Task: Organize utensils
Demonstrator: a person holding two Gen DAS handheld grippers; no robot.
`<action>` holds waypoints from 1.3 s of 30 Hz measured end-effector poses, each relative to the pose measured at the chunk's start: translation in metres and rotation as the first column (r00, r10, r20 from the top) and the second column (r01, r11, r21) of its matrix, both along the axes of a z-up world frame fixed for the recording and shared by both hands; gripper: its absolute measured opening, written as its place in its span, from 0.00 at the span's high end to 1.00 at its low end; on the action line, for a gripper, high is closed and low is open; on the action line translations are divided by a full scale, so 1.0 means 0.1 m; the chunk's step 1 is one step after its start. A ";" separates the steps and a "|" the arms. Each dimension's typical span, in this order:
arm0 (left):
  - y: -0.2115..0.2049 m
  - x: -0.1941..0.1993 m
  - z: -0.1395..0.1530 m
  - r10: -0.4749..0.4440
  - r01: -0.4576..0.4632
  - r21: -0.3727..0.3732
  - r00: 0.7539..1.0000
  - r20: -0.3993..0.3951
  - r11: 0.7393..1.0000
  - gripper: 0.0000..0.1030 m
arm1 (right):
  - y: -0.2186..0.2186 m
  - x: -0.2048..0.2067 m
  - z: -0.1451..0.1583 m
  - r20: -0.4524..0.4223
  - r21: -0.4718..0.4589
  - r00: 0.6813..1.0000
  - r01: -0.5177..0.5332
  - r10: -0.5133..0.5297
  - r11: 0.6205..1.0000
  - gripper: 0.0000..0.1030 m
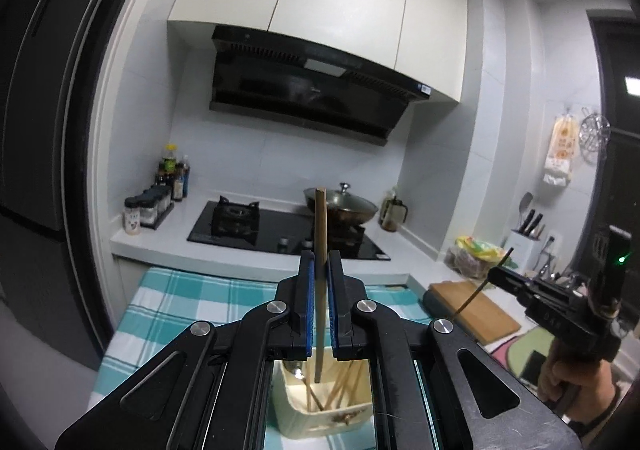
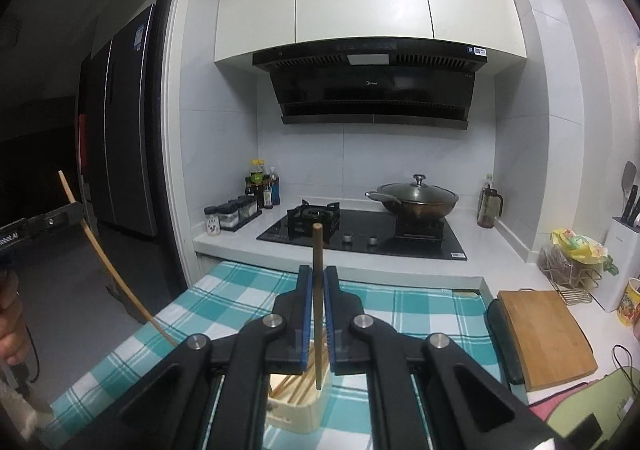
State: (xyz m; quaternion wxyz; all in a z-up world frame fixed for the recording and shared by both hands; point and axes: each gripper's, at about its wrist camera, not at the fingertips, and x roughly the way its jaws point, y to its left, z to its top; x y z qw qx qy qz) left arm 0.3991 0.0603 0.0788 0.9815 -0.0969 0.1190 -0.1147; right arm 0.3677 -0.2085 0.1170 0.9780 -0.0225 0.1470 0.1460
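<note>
Nearest first: left gripper (image 1: 320,282) clamped on one chopstick (image 1: 320,250), held upright, lower tip hanging just over the open box (image 1: 320,416) and not yet inside, as far as can be told. Same deal on the right gripper (image 2: 317,290), fingers pinched tight on a second chopstick (image 2: 317,290), tip just above the box (image 2: 296,414) too. Box sitting on the checked cloth (image 2: 420,314), toward the near edge, already holding a loose bunch of sticks (image 1: 340,386) leaning across each other, plus what looks like a spoon bowl at the left wall, hard to say for sure. So roughly mid-job by the look of it: a good handful stowed, two more in the air and about to drop in. No loose utensils visible on the bare cloth, though the grippers hide a good part of it, so can't rule out leftovers. Further out, cutting board (image 2: 544,334) off the cloth's right edge, then the stove (image 2: 360,230) with the lidded wok (image 2: 416,200) on the counter behind, none of it part of the sorting. Next bit probably just lowering and letting go without knocking the leaning sticks out.
</note>
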 end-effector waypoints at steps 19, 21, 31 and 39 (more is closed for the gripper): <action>-0.47 1.00 -1.53 -0.047 0.110 0.091 0.852 -0.521 0.990 0.37 | 0.25 1.22 -1.37 -0.479 0.146 0.874 -0.020 0.088 0.989 0.58; -0.39 0.81 -1.63 -0.041 0.115 0.105 0.841 -0.540 0.988 0.32 | 0.13 1.06 -1.39 -0.456 0.143 0.887 -0.012 0.076 0.990 0.55; -0.12 -0.41 -2.85 0.069 0.028 0.131 0.726 -0.684 0.991 0.26 | -0.60 0.00 -2.14 -0.579 -0.090 0.813 0.000 -0.053 0.996 0.55; -0.36 -0.90 -3.13 0.203 -0.129 0.163 0.767 -0.609 0.978 0.24 | -0.86 -0.90 -2.88 -0.535 -0.239 0.815 0.109 -0.224 0.965 0.55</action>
